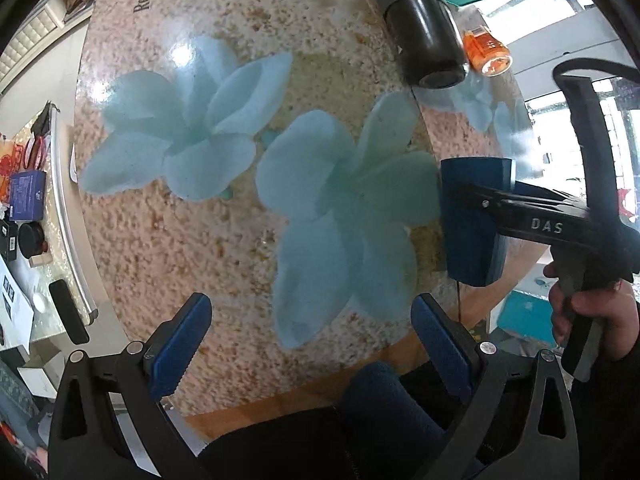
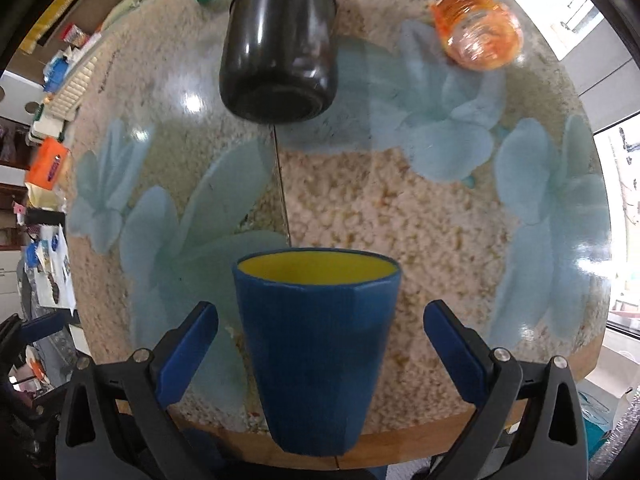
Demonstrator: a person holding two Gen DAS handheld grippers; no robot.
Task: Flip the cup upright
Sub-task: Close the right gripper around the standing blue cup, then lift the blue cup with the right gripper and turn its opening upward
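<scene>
Cup (image 2: 316,344) blue outside, yellow inside, faceted wall, mouth up.

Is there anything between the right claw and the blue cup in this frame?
Nothing visible. The blue cup stands upright, yellow inside showing, between the open fingers of the right claw, with gaps on both sides. The black jar and orange bottle lie farther back on the table, out of the way.
</scene>
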